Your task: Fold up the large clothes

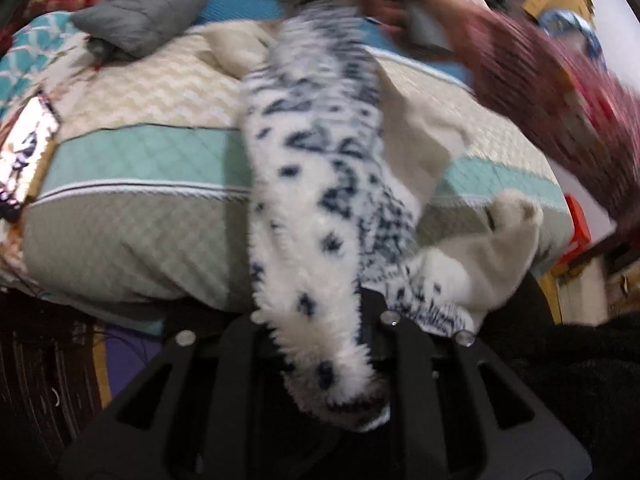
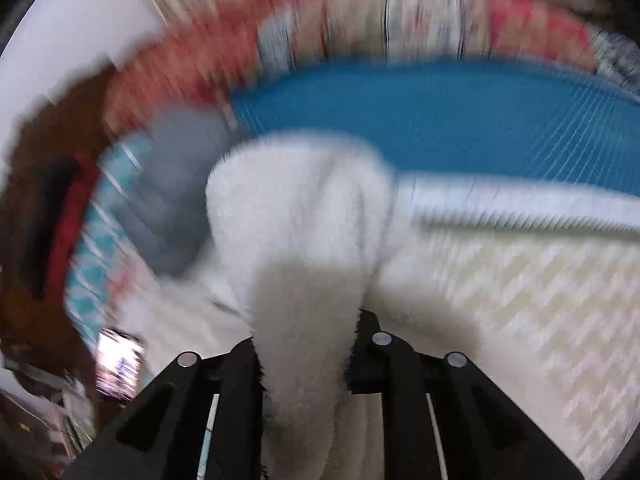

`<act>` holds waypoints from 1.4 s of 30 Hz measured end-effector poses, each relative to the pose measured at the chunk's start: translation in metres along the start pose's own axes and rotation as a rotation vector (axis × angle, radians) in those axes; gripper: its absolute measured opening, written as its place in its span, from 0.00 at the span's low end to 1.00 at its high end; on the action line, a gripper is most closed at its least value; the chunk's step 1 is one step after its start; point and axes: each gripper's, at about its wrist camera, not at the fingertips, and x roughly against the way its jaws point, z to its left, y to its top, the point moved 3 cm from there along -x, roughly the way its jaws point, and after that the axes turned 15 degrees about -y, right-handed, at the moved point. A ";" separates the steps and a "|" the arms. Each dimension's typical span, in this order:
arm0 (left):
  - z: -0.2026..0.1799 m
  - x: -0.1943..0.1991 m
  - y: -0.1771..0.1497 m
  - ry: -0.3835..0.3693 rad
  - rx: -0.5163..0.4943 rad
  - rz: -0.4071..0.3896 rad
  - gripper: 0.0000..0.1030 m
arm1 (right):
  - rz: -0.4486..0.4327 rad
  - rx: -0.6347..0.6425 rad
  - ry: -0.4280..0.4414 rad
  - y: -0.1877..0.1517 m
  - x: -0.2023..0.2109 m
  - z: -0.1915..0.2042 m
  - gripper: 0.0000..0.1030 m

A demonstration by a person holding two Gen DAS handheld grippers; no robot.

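**Both grippers hold the fleece garment**

Your left gripper (image 1: 320, 360) is clamped on the spotted white fleece garment (image 1: 316, 152), which stretches away from it over the near edge of the quilted bed (image 1: 132, 160). Your right gripper (image 2: 306, 364) pinches a plain white fold of the same garment. Farther, at the left, a grey pillow (image 1: 140, 12) lies on the bed.
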 end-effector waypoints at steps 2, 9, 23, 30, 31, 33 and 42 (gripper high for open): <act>0.013 0.017 0.018 0.025 0.023 -0.051 0.16 | -0.144 -0.049 0.121 0.012 0.066 -0.028 0.29; -0.016 0.173 0.131 -0.020 -0.087 -0.548 0.16 | -0.647 -0.174 0.310 -0.037 0.309 -0.129 0.30; -0.007 -0.045 0.059 0.227 -0.180 0.111 0.19 | -0.015 -0.821 -0.121 -0.374 0.187 -0.361 0.90; -0.014 0.015 0.054 0.124 -0.240 0.017 0.45 | -0.205 -0.534 -0.166 -0.310 0.244 -0.346 0.90; -0.014 0.031 0.055 0.118 -0.262 -0.015 0.53 | -0.205 -0.478 -0.167 -0.297 0.237 -0.326 0.90; -0.019 0.058 0.049 0.101 -0.275 -0.060 0.67 | -0.186 -0.329 -0.165 -0.277 0.219 -0.294 0.90; 0.020 0.058 0.061 0.072 -0.070 -0.120 0.77 | -0.055 -0.134 -0.185 -0.183 0.102 -0.219 0.35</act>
